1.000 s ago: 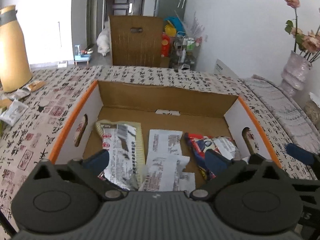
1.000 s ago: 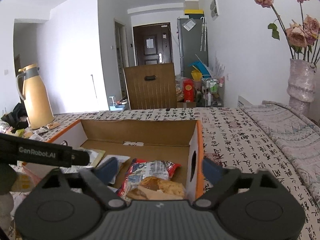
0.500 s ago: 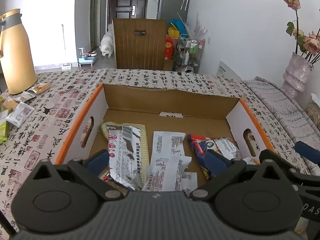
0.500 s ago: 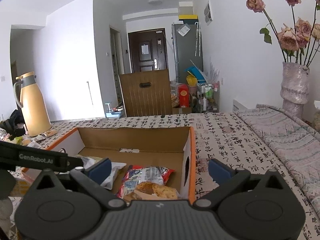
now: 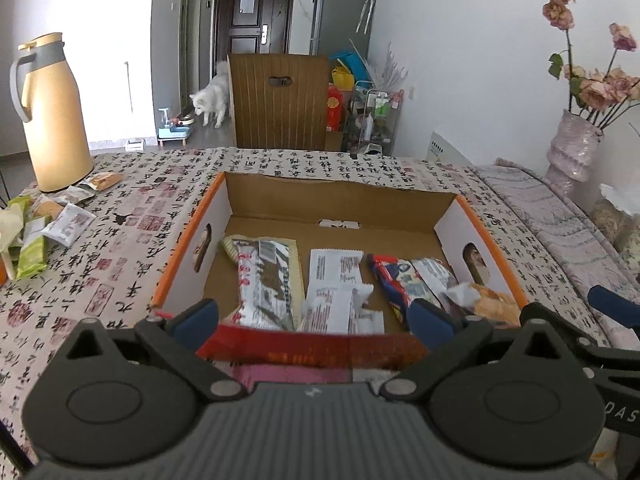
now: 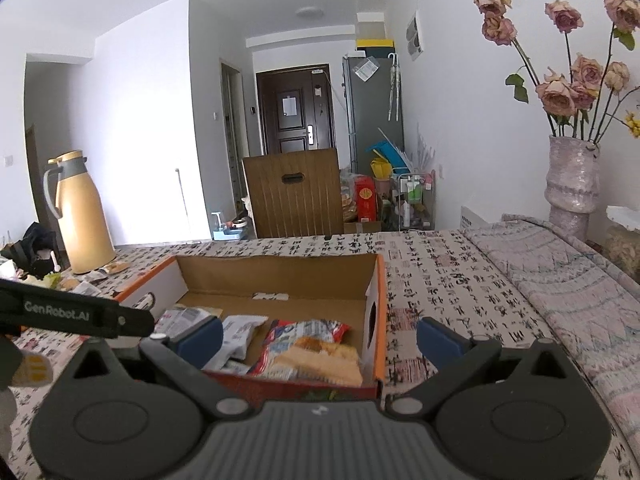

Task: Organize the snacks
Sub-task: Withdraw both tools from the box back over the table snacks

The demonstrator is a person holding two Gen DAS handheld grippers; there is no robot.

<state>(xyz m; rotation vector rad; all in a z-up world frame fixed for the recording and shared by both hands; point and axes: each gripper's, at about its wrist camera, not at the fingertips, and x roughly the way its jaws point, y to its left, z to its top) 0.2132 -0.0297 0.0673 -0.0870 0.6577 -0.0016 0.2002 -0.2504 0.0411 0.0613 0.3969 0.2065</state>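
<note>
Both tongs are pulling back from the box [image 5: 192, 236], spread and holding nothing; loose packets [image 5: 44, 228] are lying far left, nearer the left tongs [image 5: 312, 320].

The right hand-held gripper [image 6: 319, 334] hangs with its blue fingers spread wide and empty above the near edge of an open cardboard box [image 6: 382, 312] on the bench [image 6: 448, 280]. Inside lie a red snack packet [image 6: 308, 330], a cracker pack [image 6: 320, 362] and white wrappers [image 6: 240, 328]. A yellow thermos jug [image 6: 80, 216] stands far left.

A yellow thermos jug [image 5: 50, 114] stands left; a white dog [image 5: 211, 98] beyond.
</note>
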